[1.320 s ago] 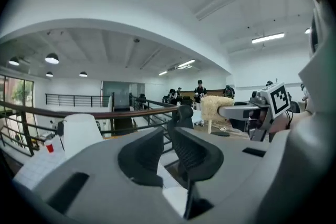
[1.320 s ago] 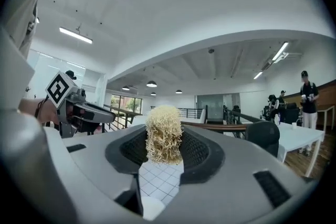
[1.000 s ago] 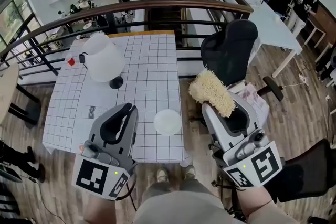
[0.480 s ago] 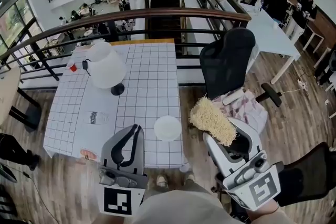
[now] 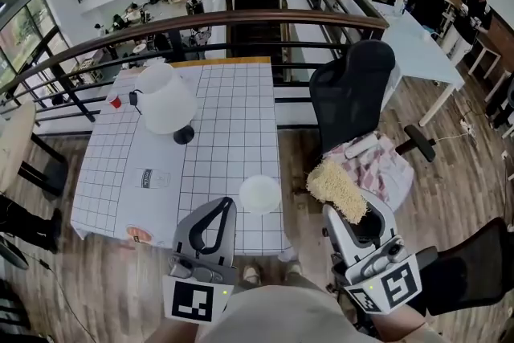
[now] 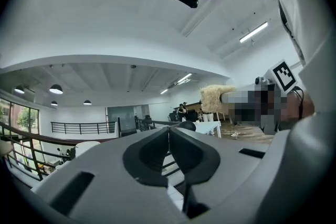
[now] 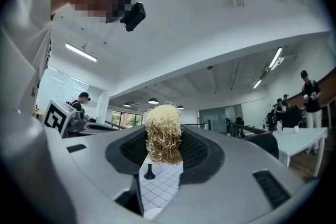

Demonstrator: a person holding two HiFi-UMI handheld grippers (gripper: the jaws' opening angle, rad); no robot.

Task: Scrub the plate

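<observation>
The white plate (image 5: 259, 193) lies flat near the front edge of the table (image 5: 225, 108), on its squared white cloth; its face shows plain white. The left claw (image 5: 226, 206) points level just left of the plate and apart from it. Its jaws have just been closing and now meet tip to tip with nothing between them, as the left gripper view shows (image 6: 169, 131). The right claw (image 5: 357, 213) is off the table's right edge, above the wood floor, clamped on a straw-coloured fibrous scrubber (image 5: 336, 190) that sticks out past its tips (image 7: 163, 134).

Farther back on the table stands a white lamp (image 5: 166, 98) on a black foot, with a small red cup (image 5: 112, 102) beside it; what the cup holds is too small to tell. A black chair (image 5: 353, 88) stands right of the table.
</observation>
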